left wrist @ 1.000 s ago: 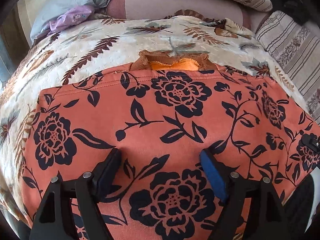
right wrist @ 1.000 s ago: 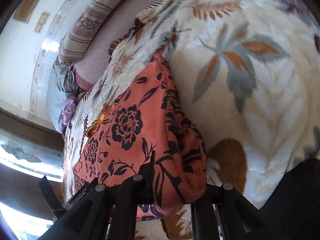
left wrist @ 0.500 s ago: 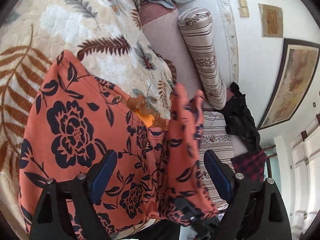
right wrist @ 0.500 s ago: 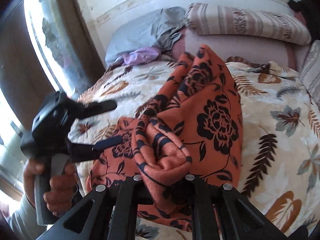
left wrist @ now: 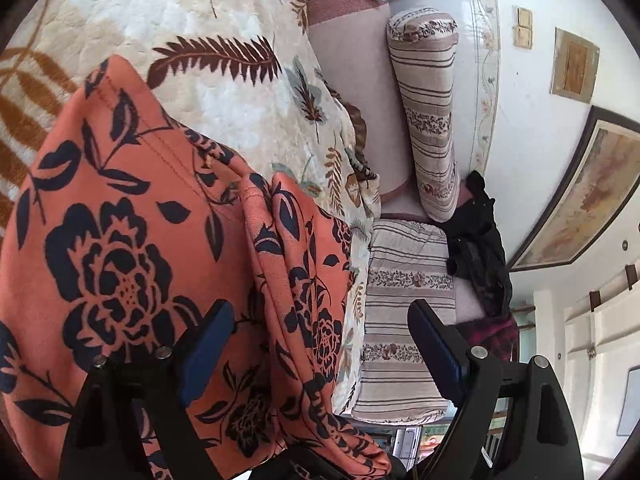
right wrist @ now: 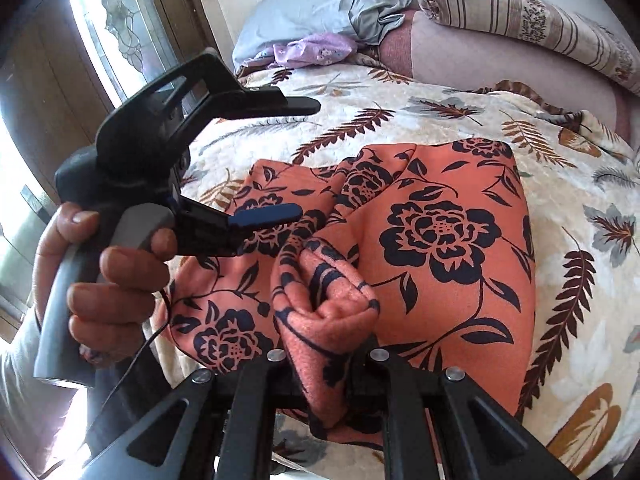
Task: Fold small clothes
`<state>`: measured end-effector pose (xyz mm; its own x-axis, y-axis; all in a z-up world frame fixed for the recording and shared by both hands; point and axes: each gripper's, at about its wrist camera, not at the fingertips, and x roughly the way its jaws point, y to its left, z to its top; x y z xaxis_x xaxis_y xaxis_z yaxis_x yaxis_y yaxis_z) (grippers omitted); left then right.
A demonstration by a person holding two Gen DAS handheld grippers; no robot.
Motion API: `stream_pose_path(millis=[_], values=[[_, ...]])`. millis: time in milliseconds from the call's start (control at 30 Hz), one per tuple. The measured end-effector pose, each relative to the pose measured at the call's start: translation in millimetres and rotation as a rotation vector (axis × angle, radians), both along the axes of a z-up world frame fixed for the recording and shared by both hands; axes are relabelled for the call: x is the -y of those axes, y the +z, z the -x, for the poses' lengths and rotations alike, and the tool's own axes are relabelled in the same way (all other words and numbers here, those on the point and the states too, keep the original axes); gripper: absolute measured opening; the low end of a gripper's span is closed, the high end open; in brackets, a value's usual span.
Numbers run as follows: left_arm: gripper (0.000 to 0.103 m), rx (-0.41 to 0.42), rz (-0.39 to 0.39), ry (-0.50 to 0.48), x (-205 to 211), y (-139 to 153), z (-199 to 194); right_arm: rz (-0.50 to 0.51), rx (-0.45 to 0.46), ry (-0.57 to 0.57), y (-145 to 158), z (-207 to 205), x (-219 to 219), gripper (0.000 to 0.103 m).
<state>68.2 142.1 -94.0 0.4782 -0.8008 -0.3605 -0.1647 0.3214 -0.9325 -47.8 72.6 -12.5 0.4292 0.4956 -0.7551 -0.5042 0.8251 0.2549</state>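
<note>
Pinching a bunched fold of the garment, the right fingers hold it running lengthwise away; left fingers spread, empty.

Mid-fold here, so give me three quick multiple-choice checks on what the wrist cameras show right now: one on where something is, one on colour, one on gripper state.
1. Where does the lilac cloth lie?
A. beside the grey bedding at the head of the bed
B. on the orange garment
C. in the left gripper

2. What colour is the flower print on the orange garment?
A. white
B. dark navy-black
C. green

3. How does the right gripper stand?
A. wide open above the cloth
B. shut on nothing
C. shut on a bunched fold of the garment

Answers:
1 A: it sits against the grey bedding, far from the garment.
2 B: dark roses and leaves cover the orange cloth.
3 C: a roll of fabric is pinched between its fingers, while the left gripper stands open.
</note>
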Motion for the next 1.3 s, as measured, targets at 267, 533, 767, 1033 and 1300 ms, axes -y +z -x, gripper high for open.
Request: stream_pose_path(millis=[267,533,767,1033,1300], values=[[0.057,0.015,-0.188,-0.093,39,5,-29,-0.004,0.000,0.030,-1,9,1,0.011],[0.012,0.237,-0.391,-0.160,-3,78,-18,-0.071,0.072,0.083,47,14,-21,0.011],[0.012,0.034,-0.508,-0.238,-64,2,-26,0.017,-0.039,0.201,-9,15,-105,0.011],[0.012,0.164,-0.529,-0.256,-61,21,-23,0.034,-0.013,0.198,6,21,-114,0.011],[0.019,0.075,-0.444,-0.176,-91,-16,-11,0.068,-0.027,0.214,-28,35,-130,0.026]])
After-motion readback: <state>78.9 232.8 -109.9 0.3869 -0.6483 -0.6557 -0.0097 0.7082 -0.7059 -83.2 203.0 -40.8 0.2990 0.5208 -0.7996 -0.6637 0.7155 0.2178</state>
